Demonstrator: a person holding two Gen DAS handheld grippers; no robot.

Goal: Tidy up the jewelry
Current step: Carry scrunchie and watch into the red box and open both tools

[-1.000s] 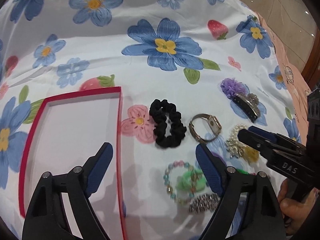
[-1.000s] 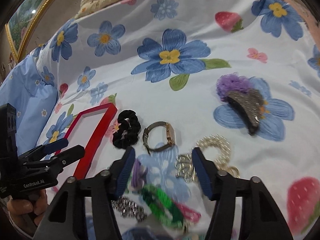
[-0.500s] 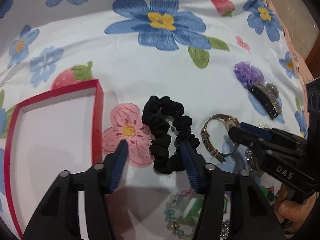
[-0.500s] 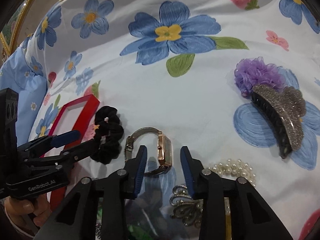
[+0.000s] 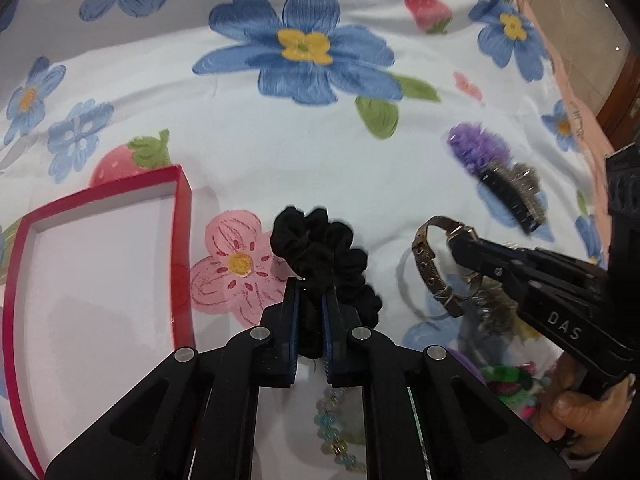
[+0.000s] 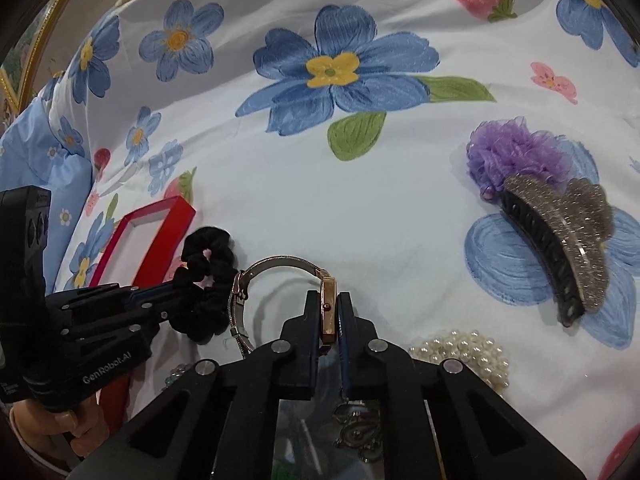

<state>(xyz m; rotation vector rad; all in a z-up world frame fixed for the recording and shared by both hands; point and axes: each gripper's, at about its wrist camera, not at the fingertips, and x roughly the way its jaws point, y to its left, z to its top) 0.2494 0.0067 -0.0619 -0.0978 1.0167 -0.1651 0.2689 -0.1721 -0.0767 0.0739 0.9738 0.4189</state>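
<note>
My left gripper (image 5: 310, 286) is shut on the near end of a black scrunchie (image 5: 324, 246), which lies on the flowered cloth just right of an open red box (image 5: 182, 220) with a white inside. My right gripper (image 6: 328, 300) is shut on the rose-gold case of a wristwatch (image 6: 329, 304), whose mesh band (image 6: 280, 262) loops off to the left. In the left wrist view the watch (image 5: 430, 264) stands on edge in the right gripper's tip (image 5: 460, 246). In the right wrist view the left gripper (image 6: 176, 286) holds the scrunchie (image 6: 208, 276).
A glittery claw clip (image 6: 560, 240) lies against a purple scrunchie (image 6: 516, 152) at the right. A pearl bracelet (image 6: 468, 350) and a silver brooch (image 6: 356, 430) lie near the right gripper. A beaded bracelet (image 5: 332, 436) and green-pink pieces (image 5: 508, 380) lie near the front.
Both grippers moved forward and closed: the left on the black scrunchie, the right on the watch, which now stands on edge.
</note>
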